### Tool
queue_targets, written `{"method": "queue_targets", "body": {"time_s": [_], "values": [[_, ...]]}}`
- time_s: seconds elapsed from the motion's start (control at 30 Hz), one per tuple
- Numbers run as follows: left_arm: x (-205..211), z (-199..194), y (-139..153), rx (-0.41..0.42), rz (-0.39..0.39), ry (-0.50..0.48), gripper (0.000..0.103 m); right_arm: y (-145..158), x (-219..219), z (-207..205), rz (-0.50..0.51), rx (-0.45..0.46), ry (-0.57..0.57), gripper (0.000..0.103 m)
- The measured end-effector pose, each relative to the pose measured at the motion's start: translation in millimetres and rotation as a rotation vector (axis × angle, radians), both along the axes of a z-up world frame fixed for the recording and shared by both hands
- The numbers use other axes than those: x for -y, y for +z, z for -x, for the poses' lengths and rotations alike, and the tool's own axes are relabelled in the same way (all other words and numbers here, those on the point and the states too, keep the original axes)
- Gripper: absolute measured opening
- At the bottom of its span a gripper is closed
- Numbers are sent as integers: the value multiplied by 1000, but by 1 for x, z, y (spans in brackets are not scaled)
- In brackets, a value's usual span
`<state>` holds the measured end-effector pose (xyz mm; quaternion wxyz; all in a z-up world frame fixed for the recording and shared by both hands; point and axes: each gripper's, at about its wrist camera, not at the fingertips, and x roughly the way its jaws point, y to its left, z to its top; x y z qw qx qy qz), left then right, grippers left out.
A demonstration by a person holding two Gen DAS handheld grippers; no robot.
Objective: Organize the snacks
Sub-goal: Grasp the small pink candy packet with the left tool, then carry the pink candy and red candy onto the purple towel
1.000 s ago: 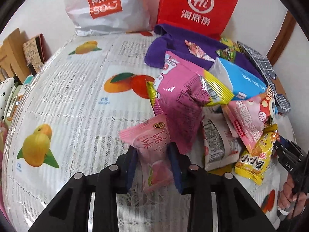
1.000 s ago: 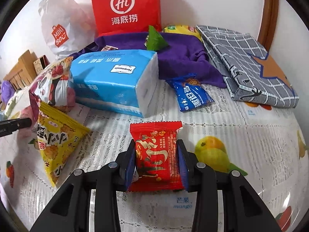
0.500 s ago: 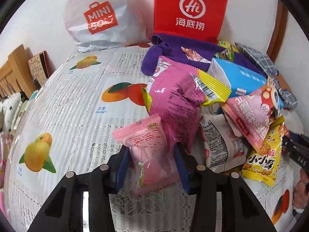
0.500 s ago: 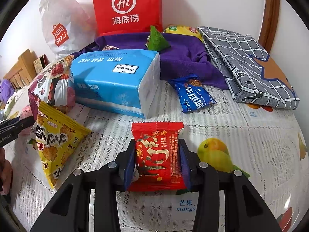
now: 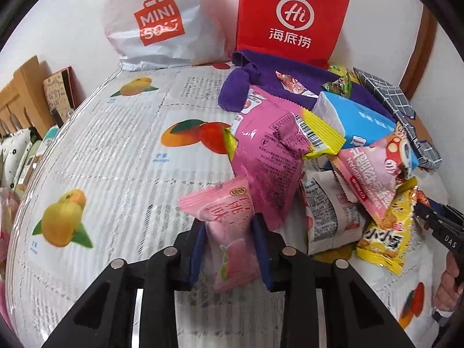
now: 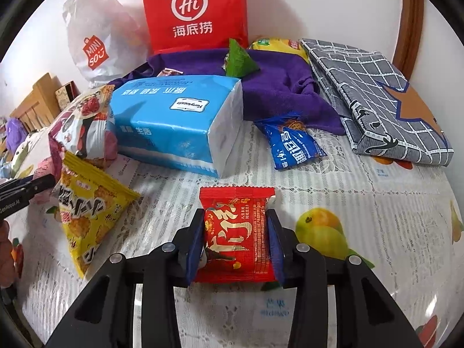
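Observation:
My left gripper (image 5: 229, 243) is shut on a small pink snack packet (image 5: 229, 232) and holds it just above the tablecloth, left of the snack pile. My right gripper (image 6: 235, 237) is shut on a red snack packet (image 6: 236, 232) over the cloth. The pile holds a large pink bag (image 5: 266, 156), a pink triangular pack (image 5: 374, 174), a white packet (image 5: 327, 211) and a yellow triangular pack (image 5: 385, 232), which also shows in the right wrist view (image 6: 87, 211). A blue snack packet (image 6: 293, 148) lies ahead of the right gripper.
A blue tissue pack (image 6: 179, 121) lies mid-table. A purple towel (image 6: 278, 87), a red paper bag (image 6: 197, 8), a white Miniso bag (image 5: 156, 20) and a grey checked bag (image 6: 377, 95) stand at the back. The fruit-print tablecloth (image 5: 101, 145) stretches left.
My left gripper has shifted a little with the pink packet still held, and the view has tilted up slightly. My right gripper has crept slightly forward with the red packet.

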<state>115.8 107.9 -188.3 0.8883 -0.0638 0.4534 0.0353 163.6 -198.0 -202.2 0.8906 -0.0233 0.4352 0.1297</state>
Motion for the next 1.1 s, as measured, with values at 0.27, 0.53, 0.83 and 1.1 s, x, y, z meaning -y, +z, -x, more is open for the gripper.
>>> {"method": "queue_targets", "body": {"time_s": [0.27, 0.53, 0.83, 1.1], "values": [[3, 14, 29, 40, 26, -27, 27, 41, 6, 15, -28, 87, -23, 40], [22, 12, 68, 100, 51, -90, 27, 80, -1, 17, -63, 135, -9, 40], [48, -11, 103, 135, 83, -163, 27, 113, -12, 5, -92, 174, 0, 40], [59, -48, 140, 165, 91, -185, 27, 134, -19, -30, -80, 187, -29, 40]]}}
